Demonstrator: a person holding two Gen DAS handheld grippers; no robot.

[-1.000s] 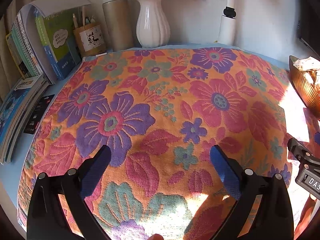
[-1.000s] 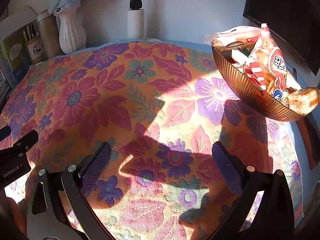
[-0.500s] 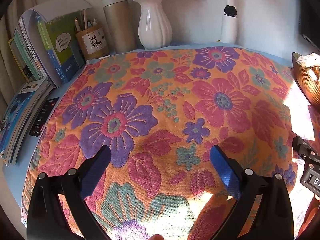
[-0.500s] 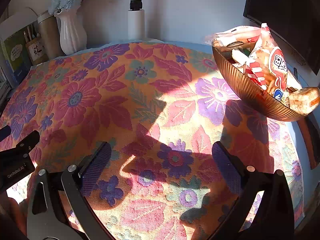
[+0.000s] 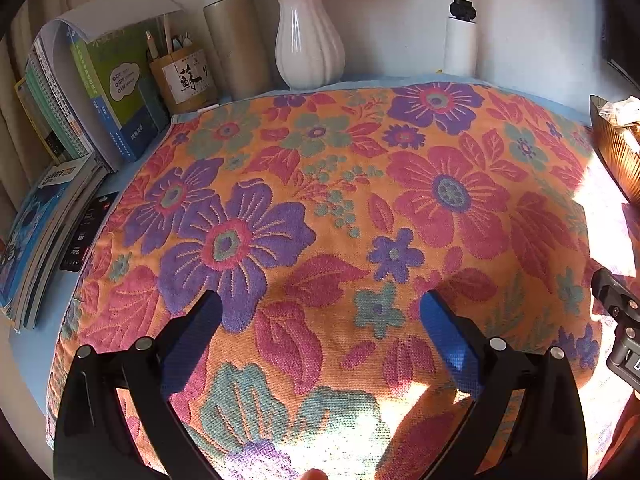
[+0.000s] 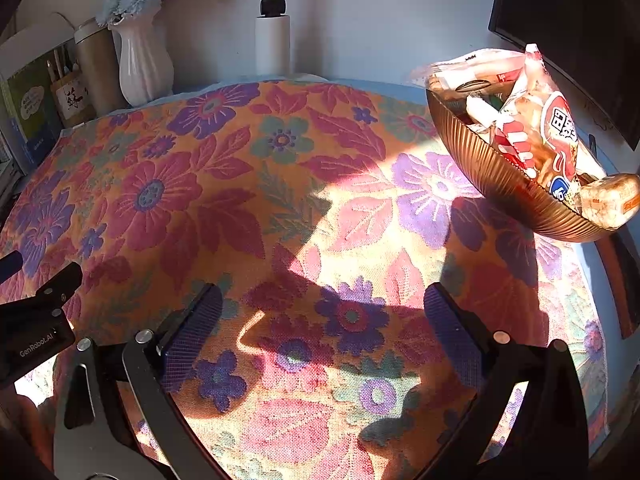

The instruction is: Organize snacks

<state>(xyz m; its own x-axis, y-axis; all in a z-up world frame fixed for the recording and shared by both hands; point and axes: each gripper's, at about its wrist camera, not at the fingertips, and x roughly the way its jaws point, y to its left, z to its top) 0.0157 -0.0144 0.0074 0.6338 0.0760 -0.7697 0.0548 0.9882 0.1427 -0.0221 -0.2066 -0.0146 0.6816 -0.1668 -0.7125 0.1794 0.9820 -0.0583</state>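
Floral cloth [image 5: 320, 208] covers most of the bench. Monitor [image 6: 568, 32] stands at back right corner. Books [image 5: 80, 112] line the left edge, w/ cup [image 5: 236, 40], vase [image 5: 310, 36], pen pot [image 5: 184, 76] and white post [image 6: 274, 36] along the back edge. Bowl [image 6: 504, 188] sits at right edge, heaped w/ snacks [image 6: 540, 128]. Left gripper [image 5: 320, 312] and right gripper [image 6: 322, 308] hover over cloth near front edge, fingers spread wide, both empty.
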